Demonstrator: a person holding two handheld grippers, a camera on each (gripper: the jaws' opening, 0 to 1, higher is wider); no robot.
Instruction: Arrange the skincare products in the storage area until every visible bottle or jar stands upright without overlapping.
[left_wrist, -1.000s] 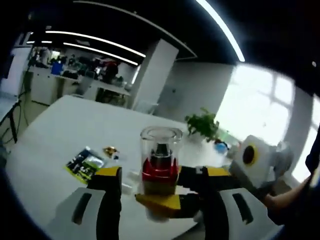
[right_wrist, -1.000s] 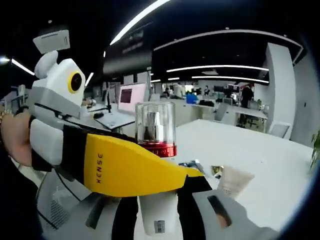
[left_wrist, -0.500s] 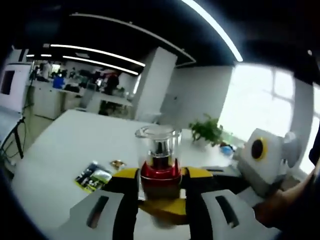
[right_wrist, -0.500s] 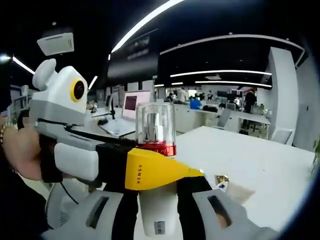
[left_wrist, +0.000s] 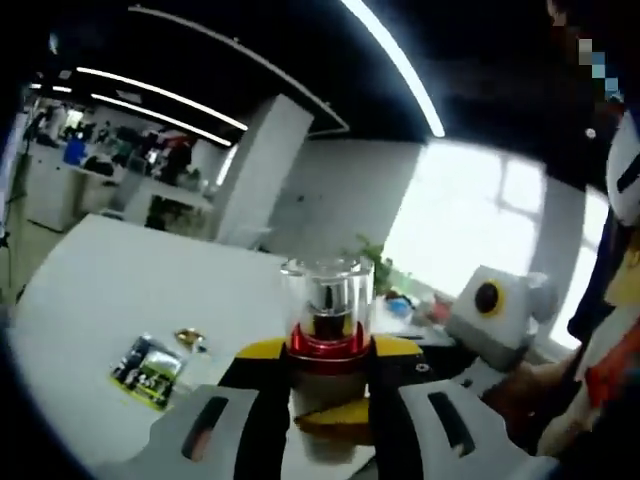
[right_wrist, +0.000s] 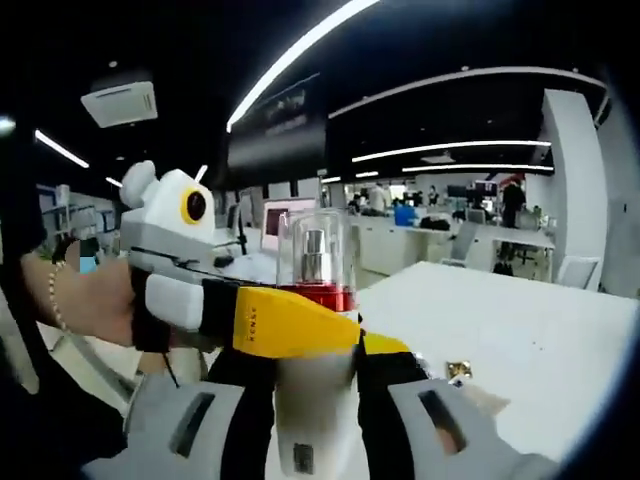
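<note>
A white bottle (right_wrist: 312, 400) with a red collar and a clear cap (left_wrist: 326, 300) is held up above the white table. My left gripper (left_wrist: 328, 372) is shut on it at the red collar, yellow-tipped jaws on either side. My right gripper (right_wrist: 312, 395) is shut on the white body lower down. In the left gripper view the right gripper (left_wrist: 492, 318) reaches in from the right, one yellow finger (left_wrist: 335, 420) under the collar. In the right gripper view the left gripper (right_wrist: 180, 235) comes in from the left, and its yellow finger (right_wrist: 285, 325) crosses the bottle.
On the white table (left_wrist: 90, 280) lie a green and black packet (left_wrist: 145, 366) and a small gold item (left_wrist: 188, 338); the gold item (right_wrist: 460, 372) lies beside a pale tube (right_wrist: 482, 400). A potted plant (left_wrist: 375, 258) stands at the far edge. A person's hand (right_wrist: 85, 300) holds the left gripper.
The left gripper's jaws, wide apart a second ago, have closed onto the bottle's red collar. Both views have shifted with the hands; the bottle stays held between the grippers.
</note>
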